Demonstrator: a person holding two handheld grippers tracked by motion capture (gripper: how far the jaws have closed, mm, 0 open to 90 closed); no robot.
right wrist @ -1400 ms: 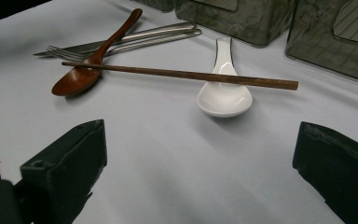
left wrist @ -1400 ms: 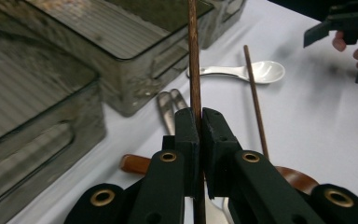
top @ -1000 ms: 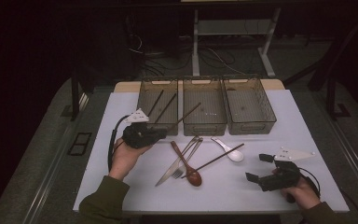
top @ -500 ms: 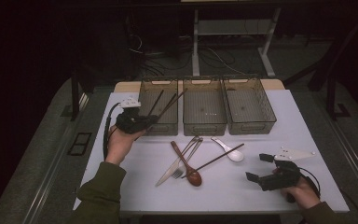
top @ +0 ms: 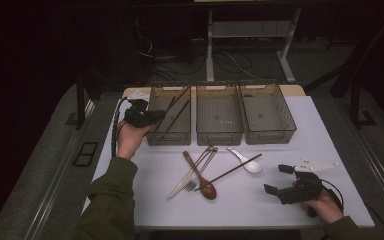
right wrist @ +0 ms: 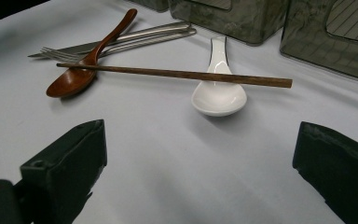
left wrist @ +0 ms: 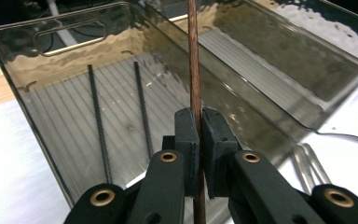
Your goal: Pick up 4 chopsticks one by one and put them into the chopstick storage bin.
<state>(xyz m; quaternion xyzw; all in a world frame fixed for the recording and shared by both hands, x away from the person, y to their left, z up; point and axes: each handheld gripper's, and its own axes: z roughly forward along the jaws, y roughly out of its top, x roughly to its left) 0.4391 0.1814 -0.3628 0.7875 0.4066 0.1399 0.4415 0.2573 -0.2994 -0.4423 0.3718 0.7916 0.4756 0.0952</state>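
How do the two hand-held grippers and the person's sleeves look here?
Both are black. The left gripper has two blocky black pads on flat linkage arms with brass-coloured rivets, and a black cable trails from it. The right gripper carries a pale grey three-cornered plate on top. The sleeves are olive green.

The room is dim, and most light falls on the white counter [top: 260,205]. Grey floor [top: 45,165] surrounds it. Behind, a pale metal frame [top: 245,30] stands among tangled cables [top: 230,62], with darkness beyond.
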